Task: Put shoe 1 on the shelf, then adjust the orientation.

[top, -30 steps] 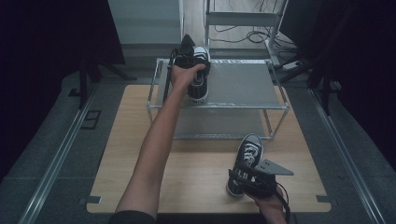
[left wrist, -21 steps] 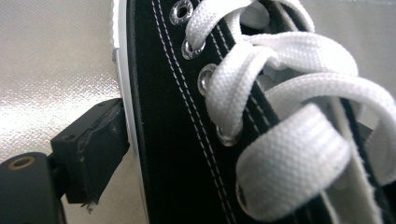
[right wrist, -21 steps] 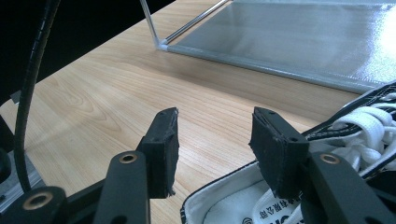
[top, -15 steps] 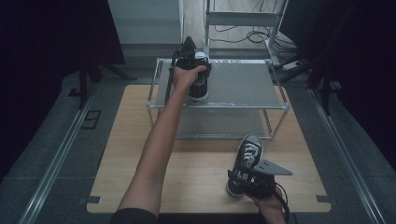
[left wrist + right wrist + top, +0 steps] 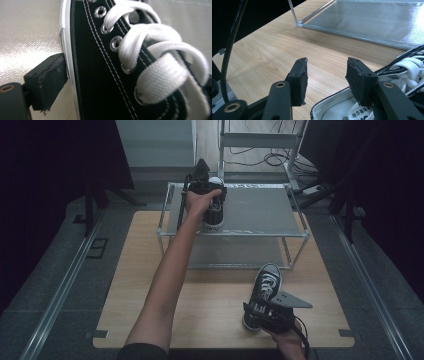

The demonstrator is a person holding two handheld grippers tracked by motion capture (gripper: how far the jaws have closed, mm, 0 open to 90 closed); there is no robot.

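Sneaker (image 5: pixel 215 210) on rack (image 5: pixel 260 212); gripper (image 5: pixel 200 187) gripping.

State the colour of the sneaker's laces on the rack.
White laces, clearest in the left gripper view.

Layout: rack and shoes

Rack (image 5: pixel 260 210) stands at far end of wooden table (image 5: pixel 150 290). One shoe (image 5: pixel 216 210) on rack's top shelf, left side. Second shoe (image 5: pixel 264 290) on table, before rack, right.
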